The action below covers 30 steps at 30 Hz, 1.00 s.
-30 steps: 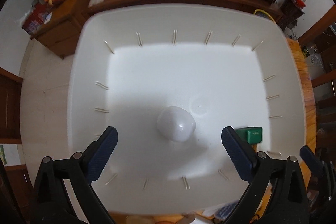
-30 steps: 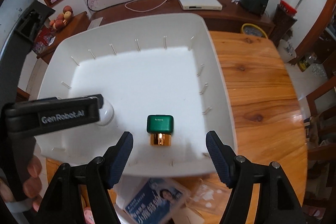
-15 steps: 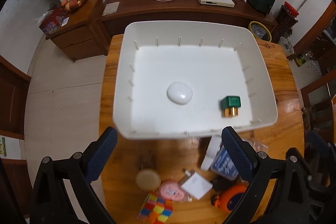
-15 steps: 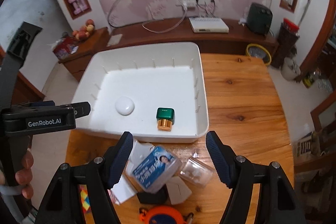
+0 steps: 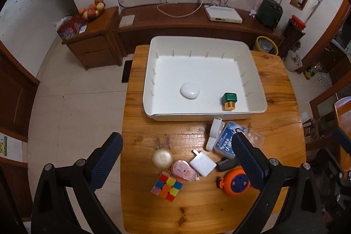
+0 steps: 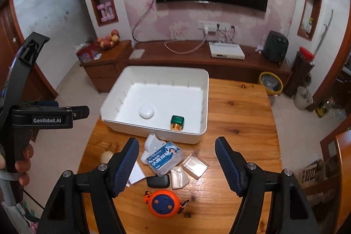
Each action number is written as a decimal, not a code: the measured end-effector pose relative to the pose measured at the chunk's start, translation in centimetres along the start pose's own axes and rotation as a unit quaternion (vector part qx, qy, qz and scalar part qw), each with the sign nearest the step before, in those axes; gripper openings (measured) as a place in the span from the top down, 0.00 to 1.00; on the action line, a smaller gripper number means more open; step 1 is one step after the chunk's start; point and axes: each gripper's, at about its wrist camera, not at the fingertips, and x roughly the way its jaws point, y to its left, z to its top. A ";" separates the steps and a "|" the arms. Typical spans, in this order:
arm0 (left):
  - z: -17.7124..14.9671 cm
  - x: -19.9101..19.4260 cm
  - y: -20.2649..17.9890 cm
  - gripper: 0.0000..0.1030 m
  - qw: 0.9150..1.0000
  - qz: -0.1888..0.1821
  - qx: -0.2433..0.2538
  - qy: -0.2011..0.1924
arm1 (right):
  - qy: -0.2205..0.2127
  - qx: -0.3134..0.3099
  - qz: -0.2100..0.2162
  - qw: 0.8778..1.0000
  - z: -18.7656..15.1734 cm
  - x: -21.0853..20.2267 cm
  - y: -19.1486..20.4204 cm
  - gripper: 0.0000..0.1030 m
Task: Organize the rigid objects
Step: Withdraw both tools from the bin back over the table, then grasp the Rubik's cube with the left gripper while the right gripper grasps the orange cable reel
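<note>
Left wrist: left claw spread, empty, above the clutter; cube at 6 o'clock sits near the surface edge and could get knocked off. Right wrist: right claw spread, empty; card case overlaps its neighbours, so a grab may drag them. Tray at 12 holds two items.

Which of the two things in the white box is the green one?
The green-capped gold bottle near the white box's right wall. The other, a smooth white oval case, lies toward the middle.

"GenRobot.AI" on left gripper
</note>
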 end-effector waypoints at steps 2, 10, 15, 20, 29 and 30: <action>-0.8 -1.2 0.1 0.03 1.000 -0.002 0.003 -0.007 | -0.002 -0.004 0.011 1.000 -0.2 -0.9 0.0 0.29; -3.9 -2.4 0.5 0.03 1.000 0.014 0.028 -0.002 | 0.023 -0.008 0.034 0.999 -2.0 -2.2 0.2 0.29; -5.9 -2.3 1.1 0.03 0.999 0.029 0.045 0.002 | 0.048 -0.009 0.035 0.998 -3.8 -2.0 0.4 0.29; -8.2 -1.0 1.8 0.03 0.998 0.031 0.061 0.014 | 0.066 0.001 0.034 0.997 -5.8 -1.2 0.4 0.23; -12.0 3.4 2.0 0.03 0.994 0.014 0.096 0.058 | 0.070 -0.056 0.047 0.995 -10.0 1.7 2.7 0.22; -12.3 3.9 2.0 0.03 0.993 0.013 0.102 0.061 | 0.069 -0.072 0.046 0.994 -10.4 2.2 3.2 0.22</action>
